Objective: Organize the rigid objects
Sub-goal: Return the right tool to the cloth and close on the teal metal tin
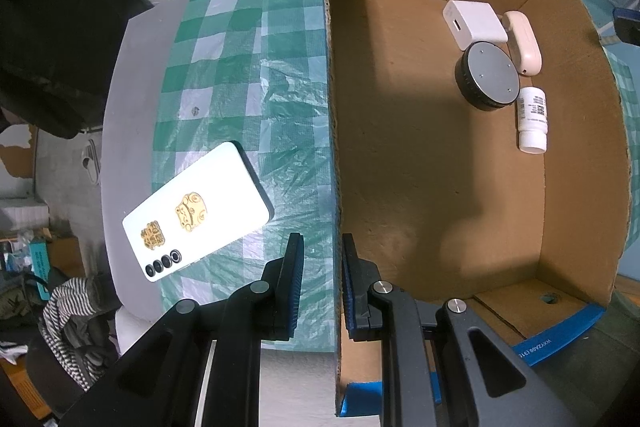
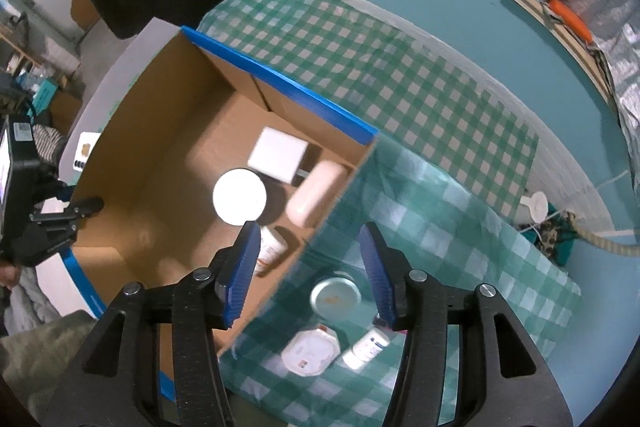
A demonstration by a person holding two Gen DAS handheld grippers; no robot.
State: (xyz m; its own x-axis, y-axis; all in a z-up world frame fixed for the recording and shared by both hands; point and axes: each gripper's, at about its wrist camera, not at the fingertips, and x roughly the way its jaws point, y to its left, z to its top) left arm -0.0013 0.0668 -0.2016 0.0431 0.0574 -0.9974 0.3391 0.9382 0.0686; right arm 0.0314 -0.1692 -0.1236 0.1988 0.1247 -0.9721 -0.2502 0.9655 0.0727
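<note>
An open cardboard box (image 1: 580,155) with blue edges stands on the checked cloth. Inside lie a white charger (image 1: 474,23), a pale oblong case (image 1: 522,43), a round black disc (image 1: 488,77) and a white pill bottle (image 1: 532,119). My left gripper (image 1: 322,247) points straight down, shut on the box's left wall. A white phone (image 1: 196,211) lies face down left of the box. My right gripper (image 2: 309,231) hangs open and empty above the box's right wall (image 2: 340,195). Below it on the cloth sit a round tin (image 2: 335,298), a white octagonal tub (image 2: 310,349) and a small white bottle (image 2: 366,345).
The green checked cloth (image 1: 248,75) covers a grey table whose edge (image 1: 120,107) runs close to the phone. A dark bulky shape (image 1: 60,27) looms at the upper left. Clothes and boxes crowd the floor. A white cup (image 2: 534,207) and a rope (image 2: 608,243) lie at the far right.
</note>
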